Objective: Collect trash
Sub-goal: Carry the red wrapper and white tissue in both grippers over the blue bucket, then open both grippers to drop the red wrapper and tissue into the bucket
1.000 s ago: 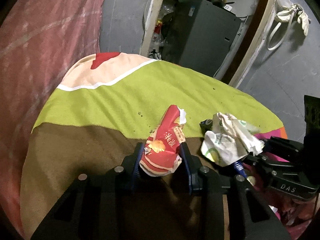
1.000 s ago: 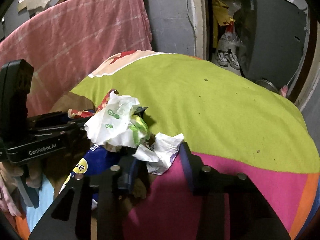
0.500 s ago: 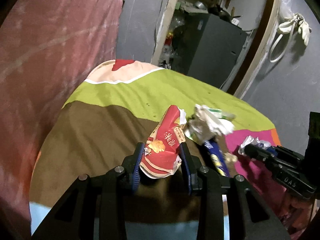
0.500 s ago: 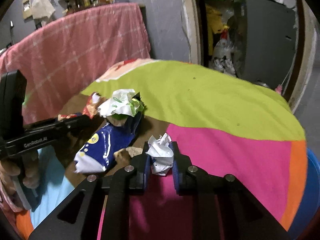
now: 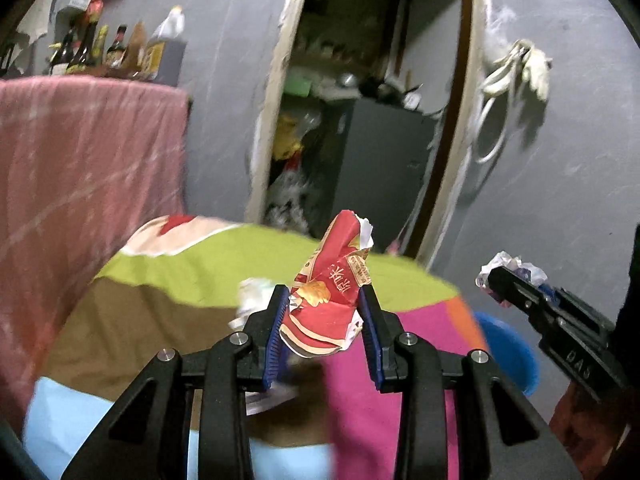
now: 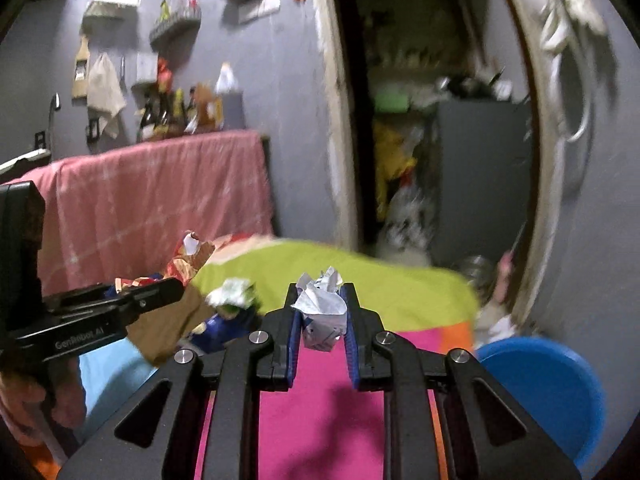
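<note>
My left gripper (image 5: 323,300) is shut on a crumpled red snack wrapper (image 5: 332,284), held up above the round table. In the right wrist view that same wrapper (image 6: 188,256) shows at the left, sticking out of the left gripper (image 6: 152,296). My right gripper (image 6: 320,300) is shut on a crumpled white paper wad (image 6: 322,308), lifted off the cloth. In the left wrist view the wad (image 5: 510,266) pokes from the right gripper (image 5: 496,280) at the right. A white-green wad (image 6: 234,296) and a blue packet (image 6: 218,330) still lie on the table.
The table wears a patchwork cloth (image 6: 360,280) of green, pink, brown and light blue. A blue bin (image 6: 548,384) stands low at the right, beside the table. A pink blanket (image 6: 160,200) hangs behind. An open doorway with clutter is at the back.
The right gripper closed on the white paper wad and lifted it. Both grippers rose and tilted up from the table, bringing the blue bin into view; the left kept its wrapper.
</note>
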A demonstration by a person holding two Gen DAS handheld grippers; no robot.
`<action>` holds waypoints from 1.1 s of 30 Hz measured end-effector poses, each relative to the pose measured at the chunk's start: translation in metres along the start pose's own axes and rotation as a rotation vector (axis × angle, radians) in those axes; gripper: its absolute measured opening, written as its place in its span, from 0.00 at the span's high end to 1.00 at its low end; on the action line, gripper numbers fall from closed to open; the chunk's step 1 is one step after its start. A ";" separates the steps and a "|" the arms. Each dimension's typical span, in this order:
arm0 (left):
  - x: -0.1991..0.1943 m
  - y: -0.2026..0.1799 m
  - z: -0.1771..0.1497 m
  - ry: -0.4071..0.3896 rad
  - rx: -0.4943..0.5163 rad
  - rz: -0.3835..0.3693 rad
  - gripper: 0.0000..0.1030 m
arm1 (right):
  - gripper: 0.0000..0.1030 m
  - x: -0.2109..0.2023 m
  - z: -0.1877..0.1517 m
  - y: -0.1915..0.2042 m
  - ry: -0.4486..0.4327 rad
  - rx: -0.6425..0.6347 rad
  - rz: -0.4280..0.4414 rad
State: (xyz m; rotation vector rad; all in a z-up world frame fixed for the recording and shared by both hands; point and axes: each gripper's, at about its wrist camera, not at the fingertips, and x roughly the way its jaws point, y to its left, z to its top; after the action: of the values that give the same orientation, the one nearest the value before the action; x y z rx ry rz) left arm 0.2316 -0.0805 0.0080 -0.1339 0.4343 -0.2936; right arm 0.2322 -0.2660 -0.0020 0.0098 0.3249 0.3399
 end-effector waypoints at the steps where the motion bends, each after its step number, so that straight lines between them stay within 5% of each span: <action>1: 0.000 -0.010 0.002 -0.021 0.005 -0.010 0.71 | 0.84 -0.008 0.002 -0.004 -0.030 -0.006 -0.022; 13: 0.035 -0.126 0.003 -0.171 0.021 -0.128 0.71 | 0.84 -0.081 0.011 -0.081 -0.263 -0.077 -0.283; 20: 0.062 -0.168 -0.008 -0.177 0.044 -0.157 0.71 | 0.84 -0.090 -0.005 -0.127 -0.283 -0.065 -0.378; 33: 0.094 -0.195 -0.029 -0.122 0.078 -0.180 0.71 | 0.84 -0.092 -0.026 -0.163 -0.243 -0.015 -0.412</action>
State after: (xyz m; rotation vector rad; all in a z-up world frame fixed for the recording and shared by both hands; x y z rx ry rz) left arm 0.2511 -0.2961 -0.0186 -0.1140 0.2893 -0.4762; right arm 0.1957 -0.4512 -0.0085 -0.0299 0.0778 -0.0685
